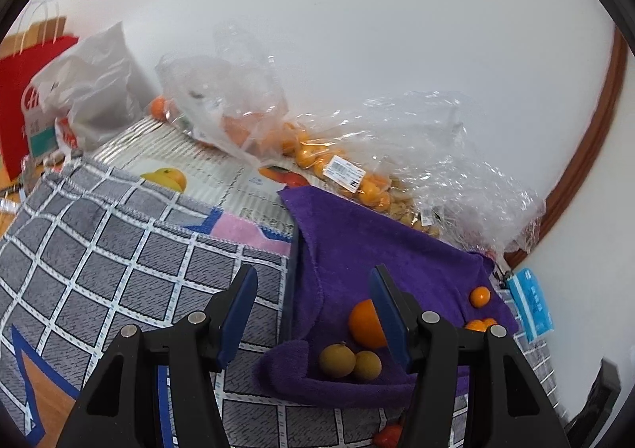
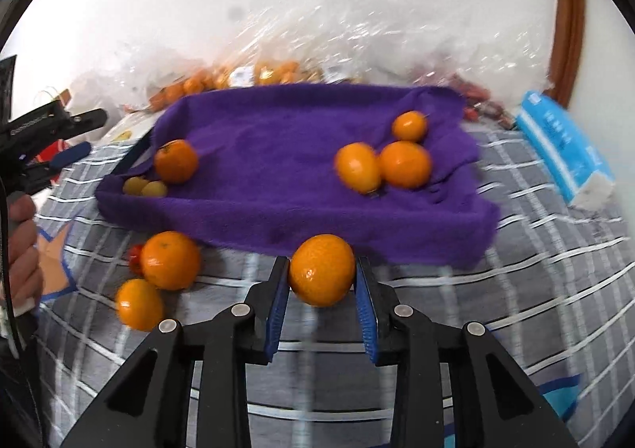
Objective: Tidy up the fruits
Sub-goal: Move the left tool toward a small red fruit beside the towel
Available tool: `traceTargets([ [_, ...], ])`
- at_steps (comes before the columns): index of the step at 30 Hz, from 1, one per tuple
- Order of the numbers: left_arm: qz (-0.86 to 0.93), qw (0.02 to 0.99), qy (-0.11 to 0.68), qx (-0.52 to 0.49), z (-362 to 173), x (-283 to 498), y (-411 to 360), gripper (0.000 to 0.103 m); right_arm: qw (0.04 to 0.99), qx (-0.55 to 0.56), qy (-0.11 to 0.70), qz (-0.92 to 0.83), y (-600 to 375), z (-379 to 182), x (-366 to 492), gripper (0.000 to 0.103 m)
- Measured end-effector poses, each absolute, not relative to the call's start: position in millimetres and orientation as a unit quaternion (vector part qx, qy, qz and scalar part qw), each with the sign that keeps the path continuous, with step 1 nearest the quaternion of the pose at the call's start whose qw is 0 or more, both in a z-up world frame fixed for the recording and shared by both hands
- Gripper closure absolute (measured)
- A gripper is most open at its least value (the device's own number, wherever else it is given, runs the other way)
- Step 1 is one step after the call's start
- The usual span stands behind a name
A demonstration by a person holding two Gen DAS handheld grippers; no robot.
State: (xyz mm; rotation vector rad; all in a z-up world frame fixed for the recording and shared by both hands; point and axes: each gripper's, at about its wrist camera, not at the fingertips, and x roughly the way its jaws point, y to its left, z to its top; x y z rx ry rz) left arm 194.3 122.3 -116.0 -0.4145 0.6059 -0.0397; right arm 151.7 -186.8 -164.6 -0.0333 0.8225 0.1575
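My right gripper (image 2: 321, 281) is shut on an orange mandarin (image 2: 322, 269), held just before the near edge of the purple towel (image 2: 278, 170). On the towel lie one mandarin (image 2: 176, 161) and two small yellow fruits (image 2: 145, 187) at the left, and three orange fruits (image 2: 397, 158) at the right. Two mandarins (image 2: 170, 260) and a small red fruit (image 2: 135, 257) lie on the checked cloth (image 2: 516, 269). My left gripper (image 1: 313, 313) is open and empty over the towel's left edge (image 1: 357, 249), near a mandarin (image 1: 365, 323) and the yellow fruits (image 1: 349, 360).
Clear plastic bags of oranges (image 1: 337, 166) lie along the back wall. A blue tissue pack (image 2: 563, 154) sits at the right of the towel. A white plastic bag (image 1: 87, 98) and a red paper bag (image 1: 16, 90) stand at the far left.
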Motion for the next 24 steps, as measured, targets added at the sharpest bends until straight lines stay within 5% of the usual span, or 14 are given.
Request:
traceTargets([
  [16, -0.174, 0.914, 0.341, -0.136, -118.5, 160.6, 76.1, 0.049, 0.909, 0.027, 0.408, 0.081, -214.1, -175.0, 157.8, 0.07],
  [24, -0.213, 0.885, 0.401, -0.107, -150.2, 156.6, 50.2, 0.058, 0.908, 0.023, 0.411, 0.081, -214.0, -176.6, 157.3, 0.07],
])
